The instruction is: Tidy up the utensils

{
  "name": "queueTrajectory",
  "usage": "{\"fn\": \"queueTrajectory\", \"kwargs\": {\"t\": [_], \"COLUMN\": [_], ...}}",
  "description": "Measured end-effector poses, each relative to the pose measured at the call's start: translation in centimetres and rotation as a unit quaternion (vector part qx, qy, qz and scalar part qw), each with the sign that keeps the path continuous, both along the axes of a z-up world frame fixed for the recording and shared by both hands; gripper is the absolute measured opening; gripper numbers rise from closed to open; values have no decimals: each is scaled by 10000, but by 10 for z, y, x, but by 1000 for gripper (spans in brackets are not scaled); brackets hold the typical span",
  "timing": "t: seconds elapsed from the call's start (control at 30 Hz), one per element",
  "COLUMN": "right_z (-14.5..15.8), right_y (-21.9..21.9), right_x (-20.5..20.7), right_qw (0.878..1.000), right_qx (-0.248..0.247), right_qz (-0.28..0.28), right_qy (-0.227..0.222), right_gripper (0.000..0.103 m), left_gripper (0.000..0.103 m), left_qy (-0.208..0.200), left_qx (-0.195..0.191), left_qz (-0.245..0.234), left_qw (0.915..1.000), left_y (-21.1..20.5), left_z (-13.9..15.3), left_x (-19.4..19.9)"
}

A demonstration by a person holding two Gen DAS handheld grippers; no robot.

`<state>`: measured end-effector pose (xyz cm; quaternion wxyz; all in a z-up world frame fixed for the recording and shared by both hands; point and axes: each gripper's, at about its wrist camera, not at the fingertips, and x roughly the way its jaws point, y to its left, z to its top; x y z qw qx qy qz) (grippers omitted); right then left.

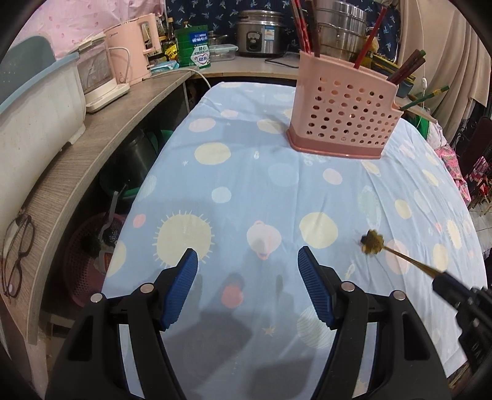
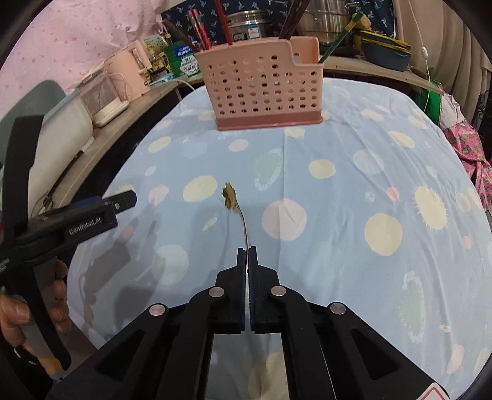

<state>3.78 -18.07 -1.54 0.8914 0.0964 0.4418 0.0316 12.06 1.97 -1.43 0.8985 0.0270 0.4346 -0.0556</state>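
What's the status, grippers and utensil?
Right gripper shut on flower-head spoon, lifted off the tablecloth. Left gripper open, empty. Pink holder ahead, path unobstructed.

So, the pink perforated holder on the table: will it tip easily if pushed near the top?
Probably. The pink holder looks like thin, light plastic, and the tall chopsticks lean out above its rim. Its wider base may help, though it could slide on the tablecloth.
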Motion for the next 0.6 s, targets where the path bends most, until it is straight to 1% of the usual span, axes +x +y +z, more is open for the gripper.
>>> {"fn": "queueTrajectory", "kwargs": {"t": [0.07, 0.2, 0.3, 0.43, 0.53, 0.6], "right_z": [12, 26, 47, 89, 119, 133], "right_y": [-6, -16, -23, -36, -44, -48], "right_x": [4, 14, 22, 40, 60, 77], "right_qw": [9998, 9990, 9973, 9912, 9839, 9802], "right_qx": [-31, 32, 61, -5, -168, -220], "right_qz": [-92, -182, -243, -420, -591, -647], "right_qy": [-192, -405, -684, -1252, -1676, -1858], "right_gripper": [2, 2, 2, 1, 1, 1], "left_gripper": [64, 64, 64, 64, 65, 65], "left_qy": [-35, -139, -250, -465, -629, -690], "left_qx": [-10, -71, -109, -175, -216, -230], "left_qz": [-6, -35, -55, -55, -14, 13], "left_qw": [10000, 9999, 9996, 9988, 9978, 9974], "left_y": [-2, -4, -7, -11, -14, -13], "left_z": [4, 16, 27, 46, 59, 64], "left_x": [0, 1, 4, 15, 22, 28]}}
